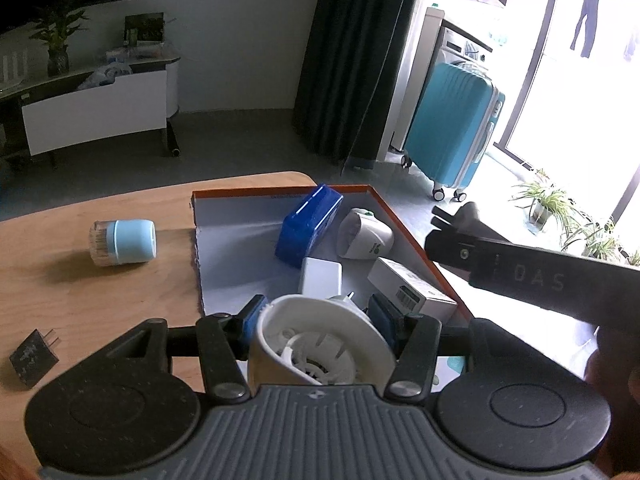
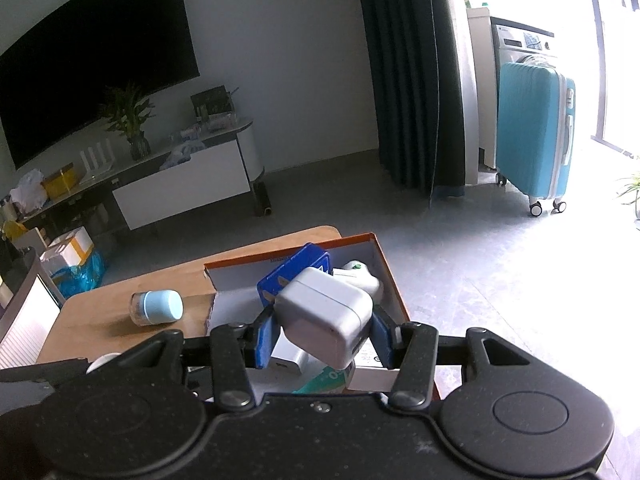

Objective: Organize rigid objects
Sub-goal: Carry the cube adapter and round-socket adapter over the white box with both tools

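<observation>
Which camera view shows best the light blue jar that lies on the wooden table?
The left wrist view shows the light blue jar best: it lies on its side, large and unobstructed, on the wooden table left of the orange-edged box. The right wrist view shows the same jar smaller and farther away.

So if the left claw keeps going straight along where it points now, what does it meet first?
Probably the flat white rectangular adapter lying in the orange-rimmed cardboard box, just ahead of the round white plastic piece it grips; depth is uncertain.

Wooden table (image 1: 120,304) carries orange-rimmed box (image 1: 224,196), 1 blue-capped jar (image 1: 122,242) lying sideways, dark plug adapter (image 1: 34,356).
</observation>
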Demonstrator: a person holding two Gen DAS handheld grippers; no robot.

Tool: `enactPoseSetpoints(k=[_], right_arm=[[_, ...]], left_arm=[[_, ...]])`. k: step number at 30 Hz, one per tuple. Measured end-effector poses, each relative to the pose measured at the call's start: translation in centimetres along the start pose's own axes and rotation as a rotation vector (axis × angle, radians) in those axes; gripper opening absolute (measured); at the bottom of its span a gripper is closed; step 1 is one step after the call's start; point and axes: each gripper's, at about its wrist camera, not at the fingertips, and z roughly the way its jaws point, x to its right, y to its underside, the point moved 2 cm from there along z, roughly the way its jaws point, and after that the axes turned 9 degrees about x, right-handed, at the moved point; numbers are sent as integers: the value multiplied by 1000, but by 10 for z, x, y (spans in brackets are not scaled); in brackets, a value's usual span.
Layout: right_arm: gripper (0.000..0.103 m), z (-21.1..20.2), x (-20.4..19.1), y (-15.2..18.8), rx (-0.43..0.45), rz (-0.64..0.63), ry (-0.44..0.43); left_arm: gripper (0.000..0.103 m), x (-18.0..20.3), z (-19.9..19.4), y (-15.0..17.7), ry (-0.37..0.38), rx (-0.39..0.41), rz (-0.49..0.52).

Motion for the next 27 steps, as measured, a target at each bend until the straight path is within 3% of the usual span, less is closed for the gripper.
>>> enactPoseSetpoints(k=[27], right_arm=[[60,41,5,2,-94,11,14]], left_arm=[[56,8,27,10,30,-61,3]])
